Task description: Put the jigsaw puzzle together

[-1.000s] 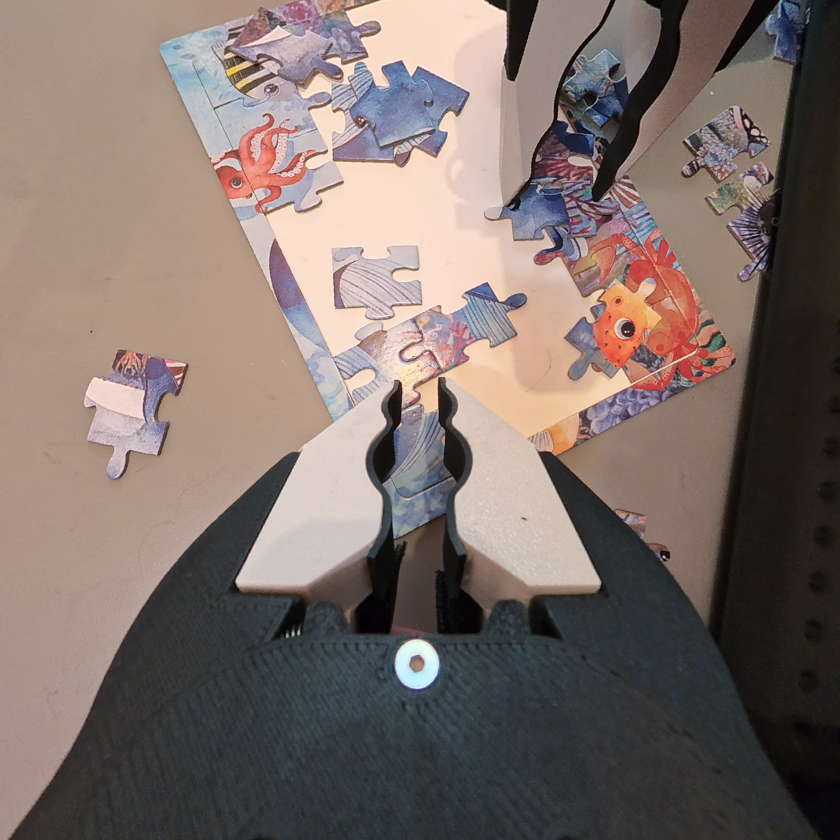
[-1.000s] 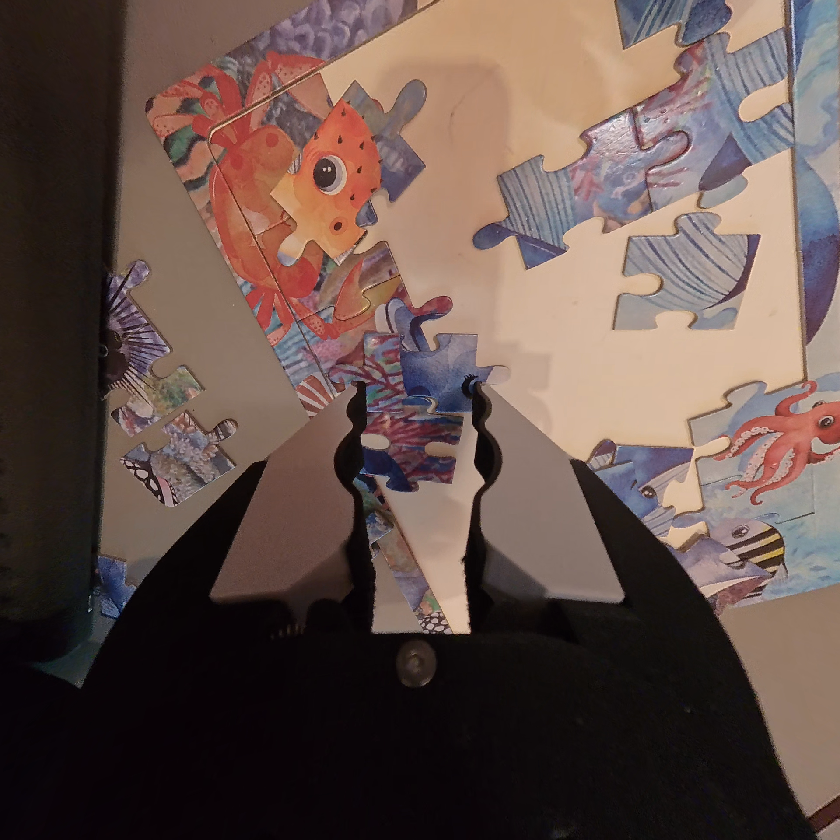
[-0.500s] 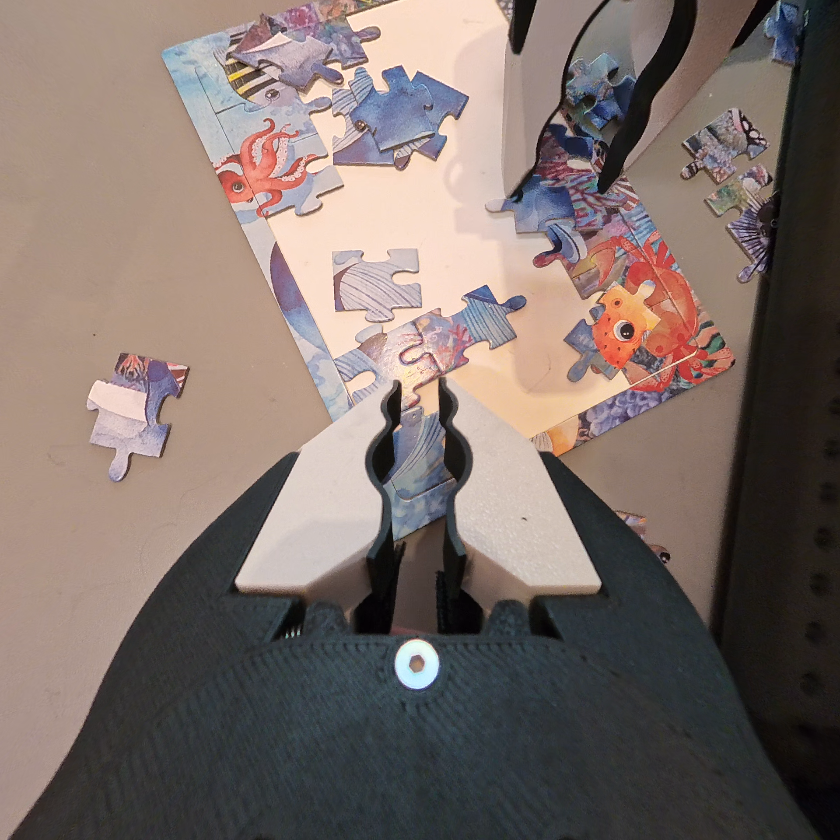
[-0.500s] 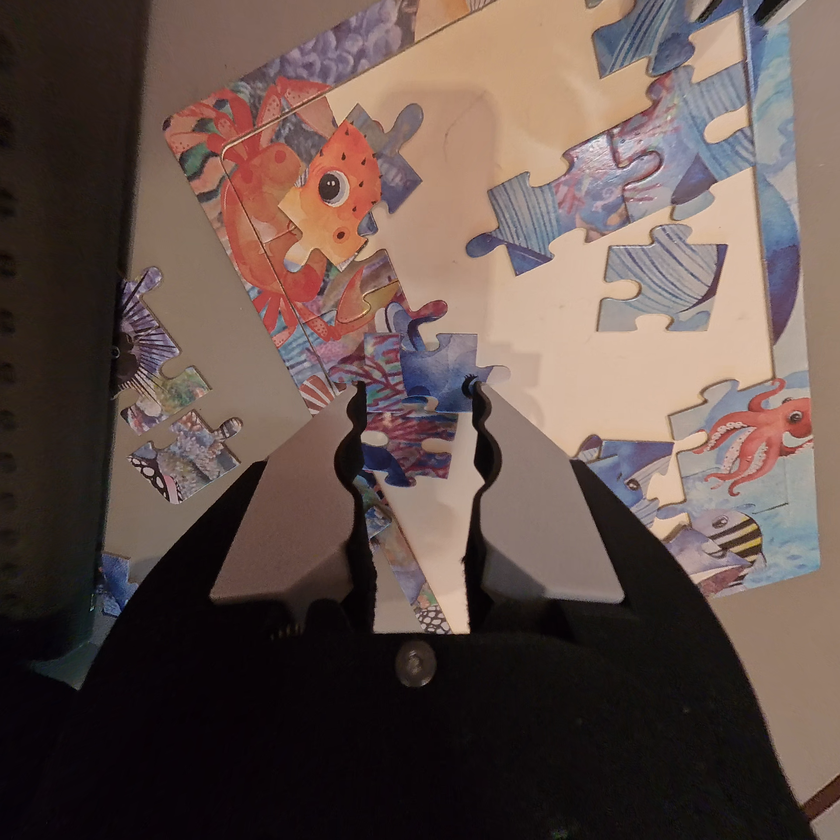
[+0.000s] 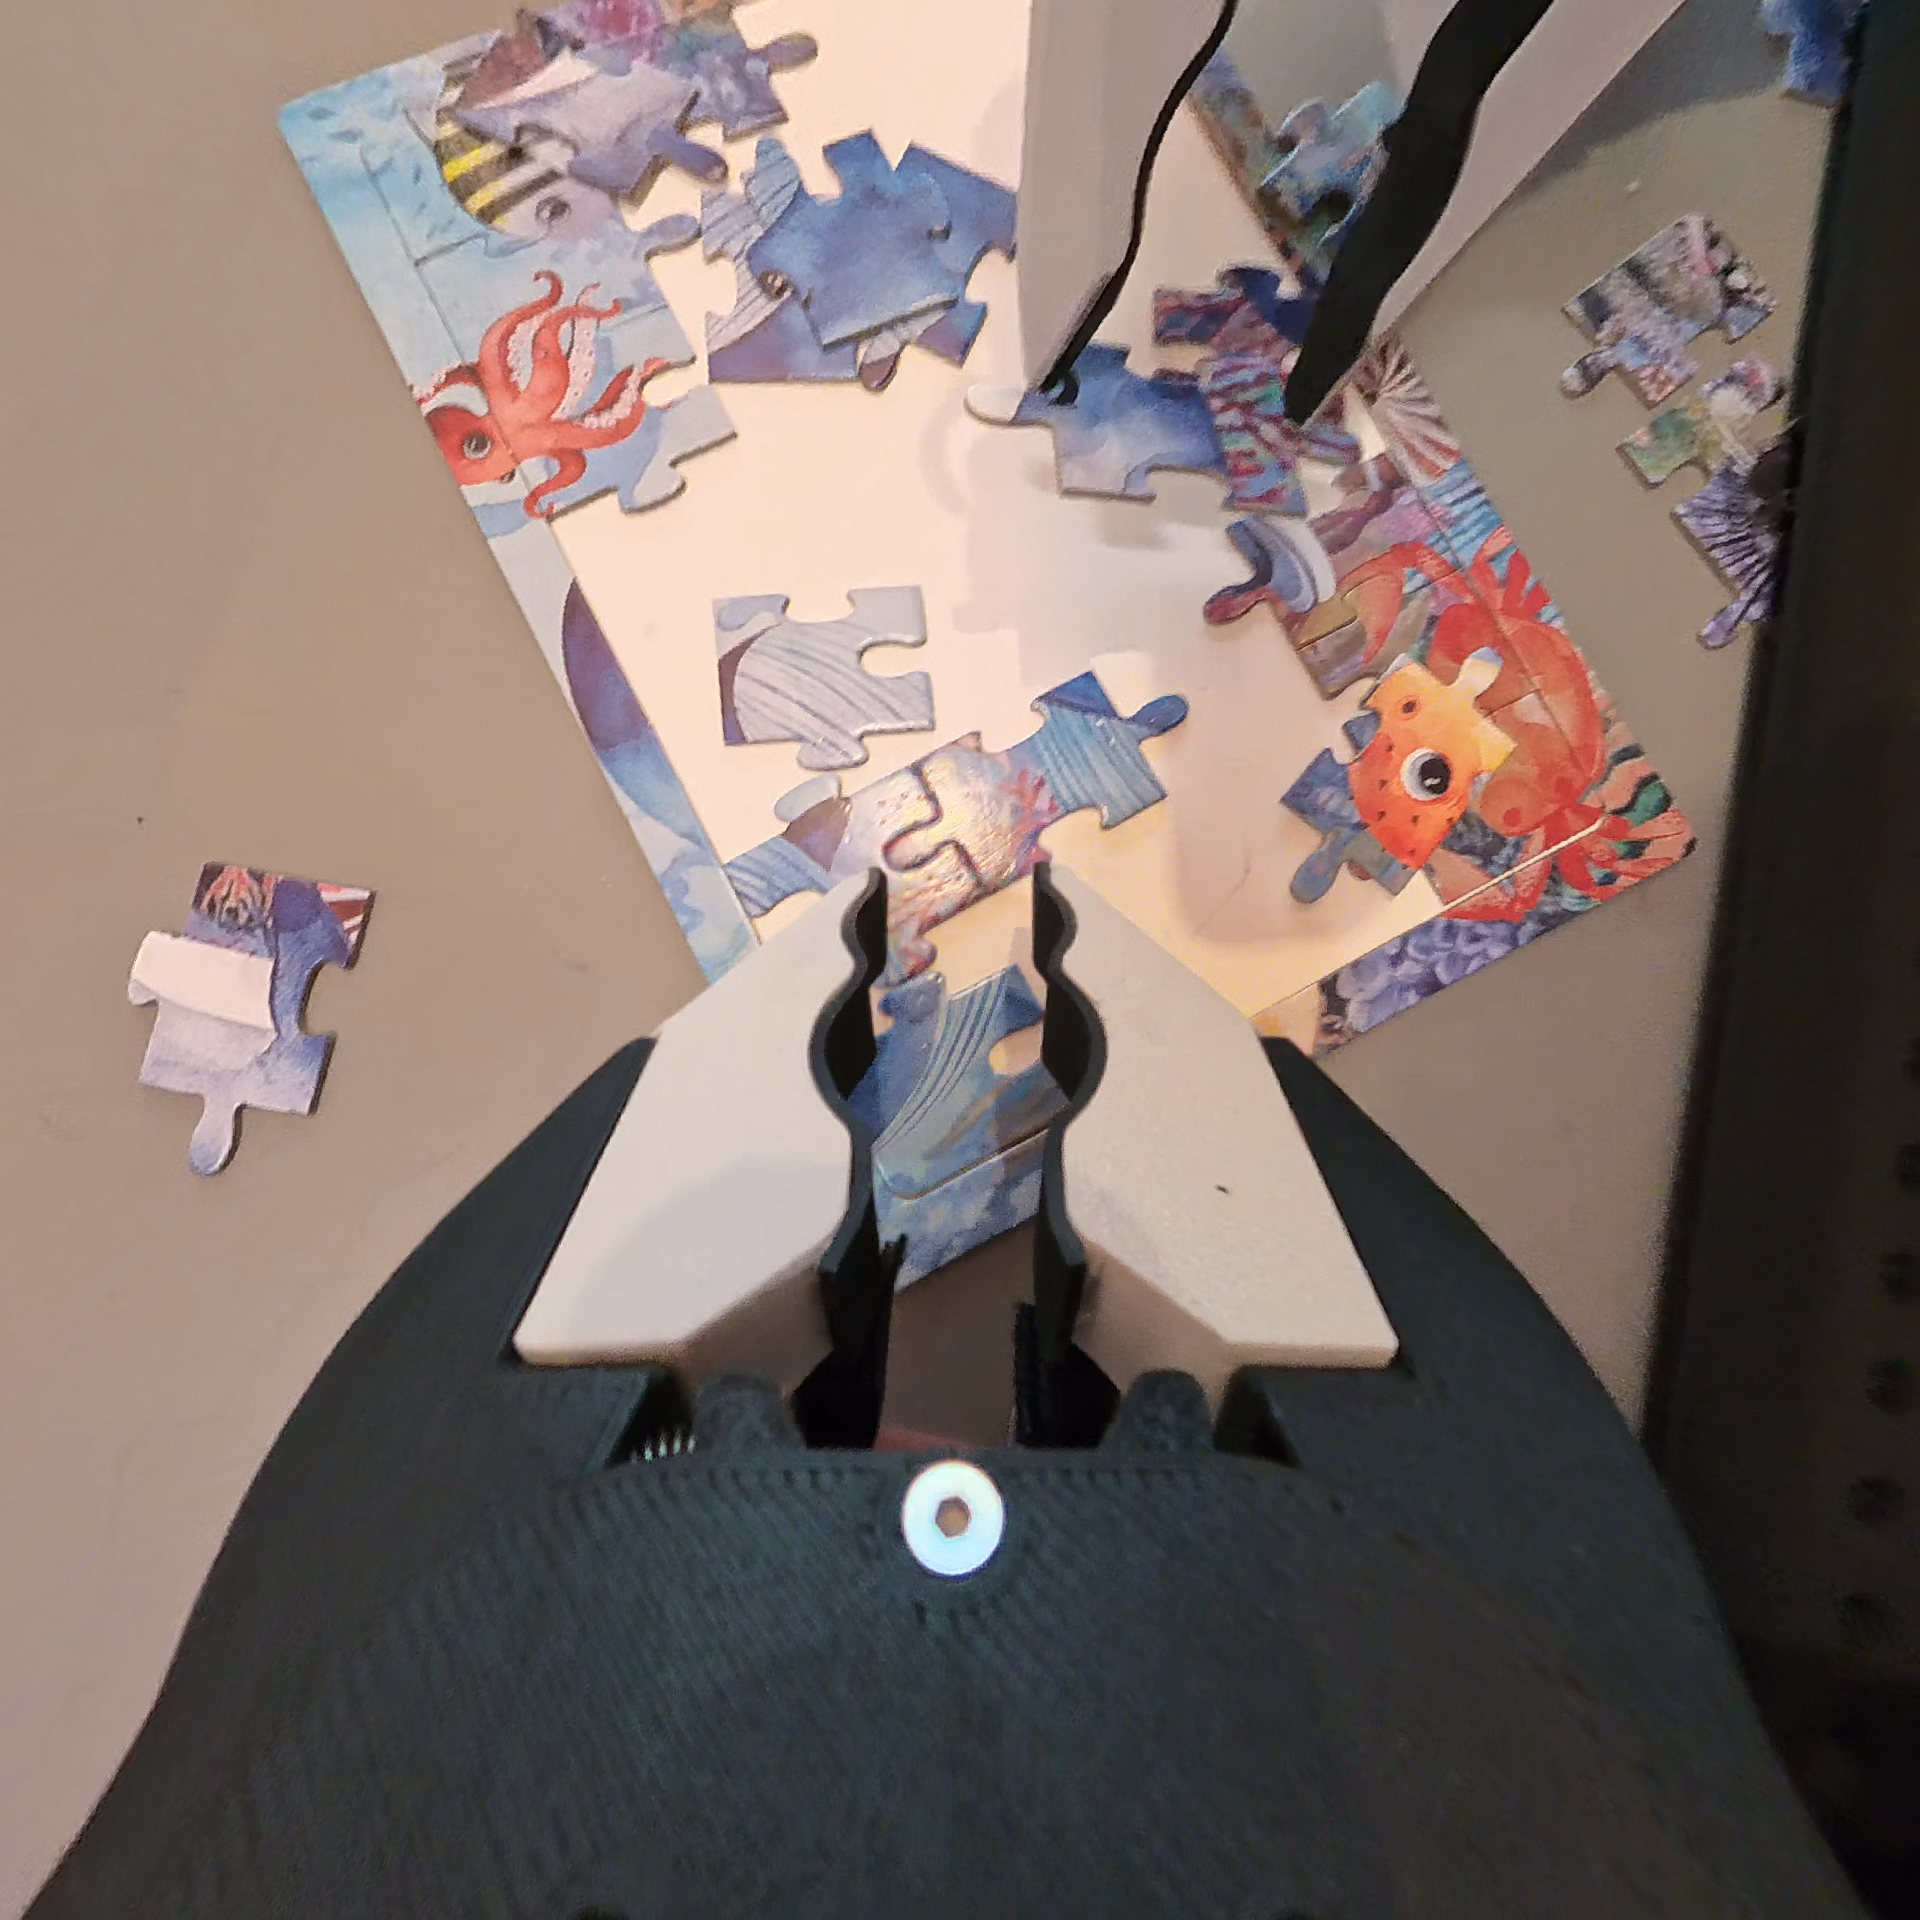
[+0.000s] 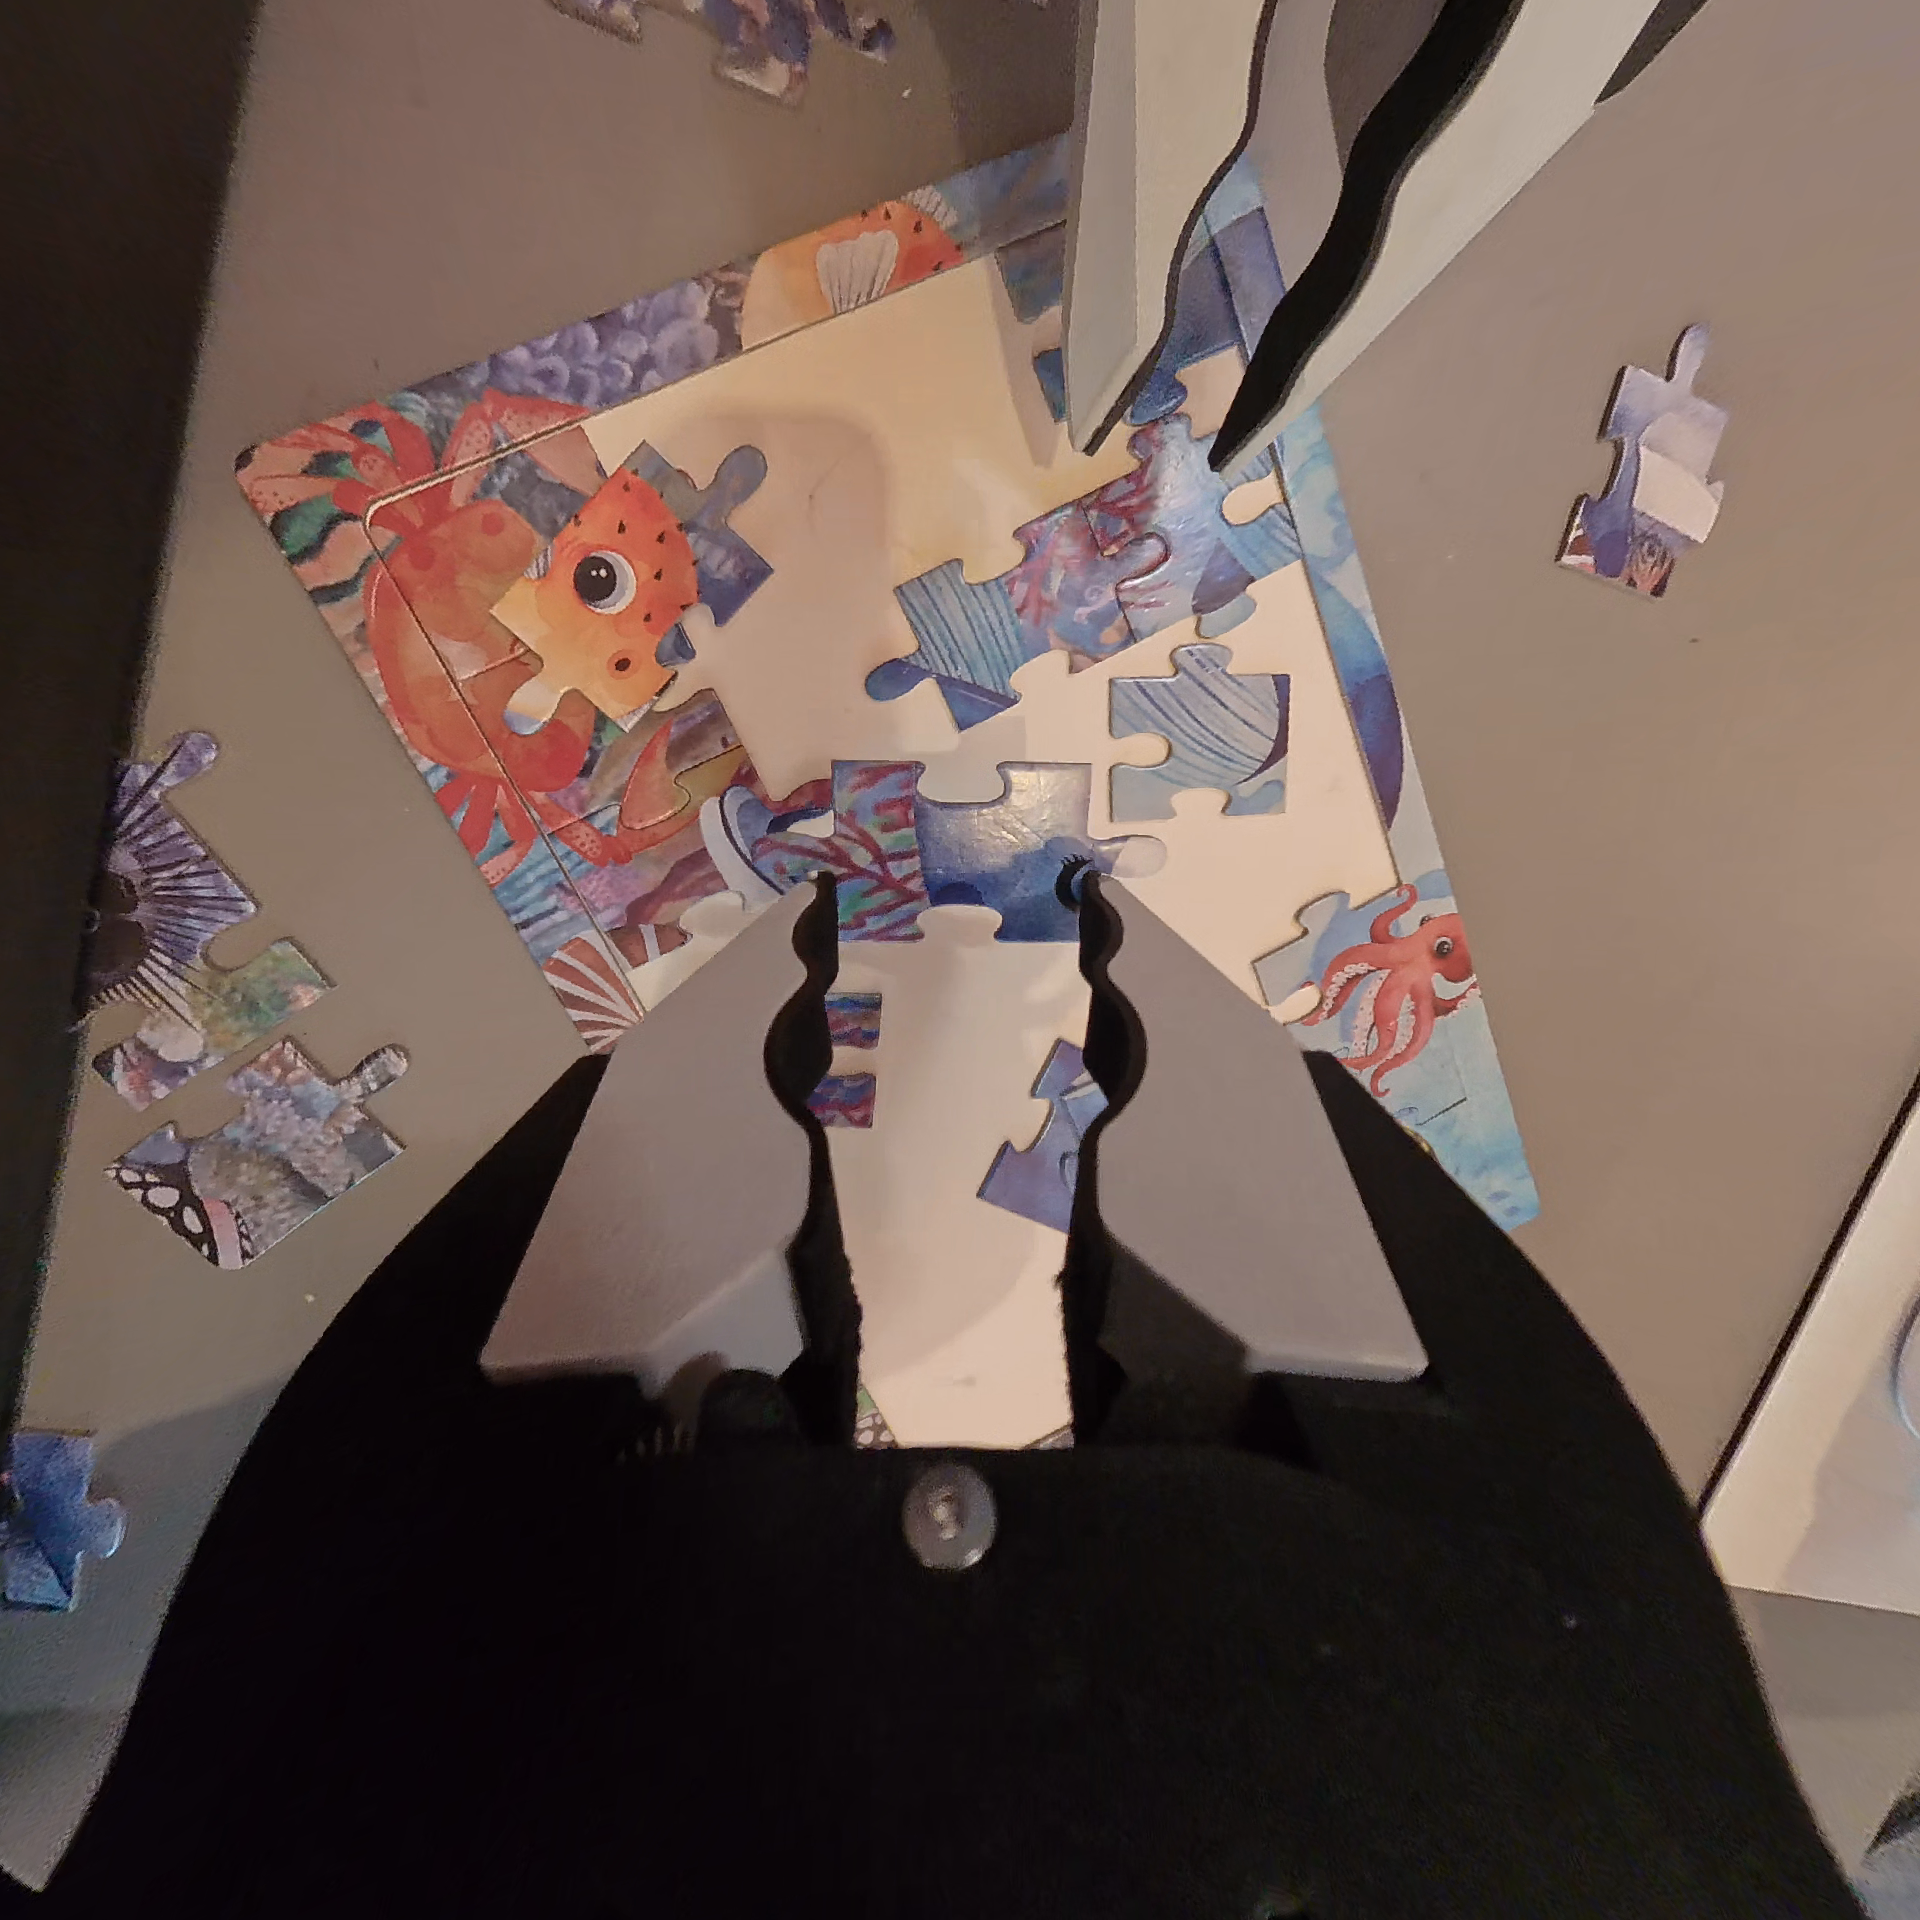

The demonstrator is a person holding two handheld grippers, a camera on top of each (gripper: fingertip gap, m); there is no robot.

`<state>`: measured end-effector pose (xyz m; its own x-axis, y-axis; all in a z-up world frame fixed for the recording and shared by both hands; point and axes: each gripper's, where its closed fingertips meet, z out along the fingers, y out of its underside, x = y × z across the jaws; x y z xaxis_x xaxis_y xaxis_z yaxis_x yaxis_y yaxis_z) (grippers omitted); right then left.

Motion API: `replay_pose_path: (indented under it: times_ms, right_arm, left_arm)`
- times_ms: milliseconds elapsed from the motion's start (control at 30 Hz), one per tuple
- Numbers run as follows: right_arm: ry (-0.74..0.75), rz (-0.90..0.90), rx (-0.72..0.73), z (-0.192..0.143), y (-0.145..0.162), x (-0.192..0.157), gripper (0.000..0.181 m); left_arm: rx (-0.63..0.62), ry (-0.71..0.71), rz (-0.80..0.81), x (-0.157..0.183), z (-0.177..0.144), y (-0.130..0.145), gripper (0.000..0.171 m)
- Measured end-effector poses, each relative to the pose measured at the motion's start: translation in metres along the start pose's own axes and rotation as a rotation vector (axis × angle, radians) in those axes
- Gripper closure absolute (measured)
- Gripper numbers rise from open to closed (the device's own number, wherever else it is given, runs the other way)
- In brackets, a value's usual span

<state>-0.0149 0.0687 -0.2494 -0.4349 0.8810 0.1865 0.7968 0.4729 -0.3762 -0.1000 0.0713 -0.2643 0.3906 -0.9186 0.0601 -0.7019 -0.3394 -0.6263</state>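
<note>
Right hand-held gripper [image 6: 951,883] hovering half-open, empty, over the blue piece [image 6: 1013,857]; left hand-held gripper [image 5: 961,883] likewise empty. Nudging it flat into the tray [image 6: 935,436] beside the coral piece [image 6: 878,852].

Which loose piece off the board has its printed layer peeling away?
The lone piece on the bare table away from the puzzle board: a white flap curls across it. The other off-board pieces show intact print.
</note>
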Motion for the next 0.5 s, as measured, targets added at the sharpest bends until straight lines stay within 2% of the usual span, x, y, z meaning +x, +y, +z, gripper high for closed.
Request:
replay_pose_path:
  times_ms: [100,500]
  right_arm:
    - [-0.001,-0.004,0.002,0.003,-0.002,-0.001,0.136]
    - [-0.041,-0.039,0.063,0.020,-0.024,-0.013,0.136]
  left_arm:
    - [-0.071,-0.003,0.020,0.002,0.004,0.013,0.141]
    - [-0.122,-0.017,0.012,-0.001,0.008,0.023,0.145]
